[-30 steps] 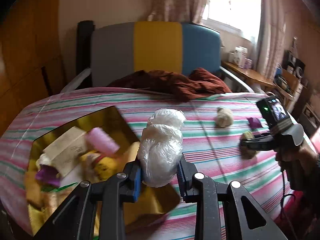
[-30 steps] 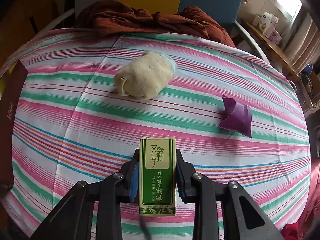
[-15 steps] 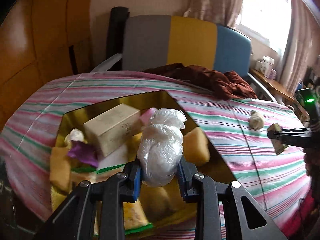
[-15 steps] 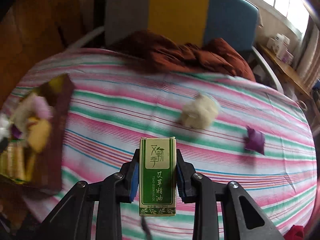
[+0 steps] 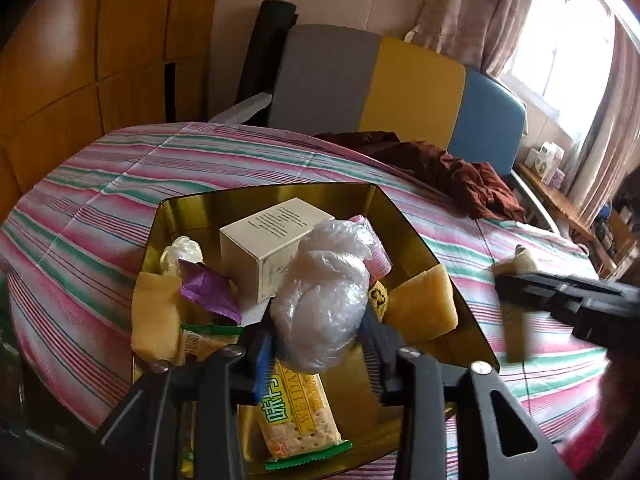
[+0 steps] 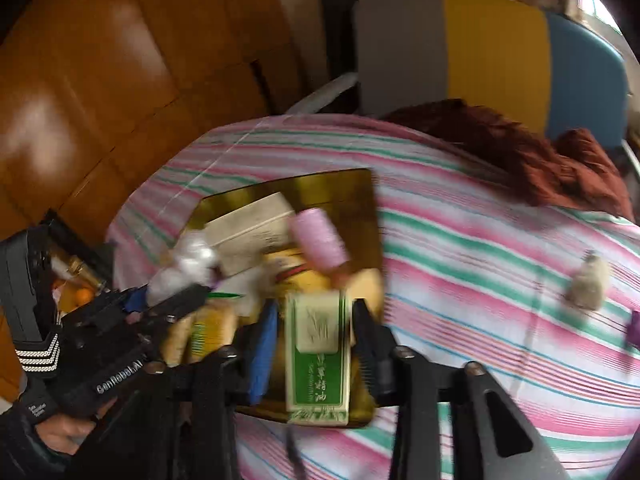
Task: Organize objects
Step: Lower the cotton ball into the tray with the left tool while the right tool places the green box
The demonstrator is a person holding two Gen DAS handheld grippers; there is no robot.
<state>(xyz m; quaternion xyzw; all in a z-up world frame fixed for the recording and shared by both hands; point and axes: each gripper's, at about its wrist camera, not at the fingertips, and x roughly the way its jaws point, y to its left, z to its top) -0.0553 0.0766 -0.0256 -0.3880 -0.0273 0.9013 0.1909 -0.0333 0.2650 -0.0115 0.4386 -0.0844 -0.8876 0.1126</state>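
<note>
Both tools have just been opening over the gold tray (image 5: 460, 292) at frame centre to drop their loads in: the left tool (image 5: 320, 354) stands loose around the plastic bundle (image 5: 324, 304), and the right tool (image 6: 314, 354) is spread beside the green box (image 6: 318, 360).

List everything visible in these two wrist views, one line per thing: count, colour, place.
tray: one, gold, on the sheet
striped sheet: one, pink, green and white, over the bed
carton: one, cream, in the tray
roll: one, pink, beside the carton
wrapper: one, purple, in the tray
cracker packet: one, yellow-green, tray's near end
sponge blocks: two, yellow, in the tray
plastic bag bundle: one, clear, over the tray
essential-oil box: one, green, over the tray
knitted ball: one, cream, on the sheet
cloth: one, maroon, bed's far end
left gripper: black, jaws just opening, bundle between
right gripper: black, jaws just opening, box between
</note>
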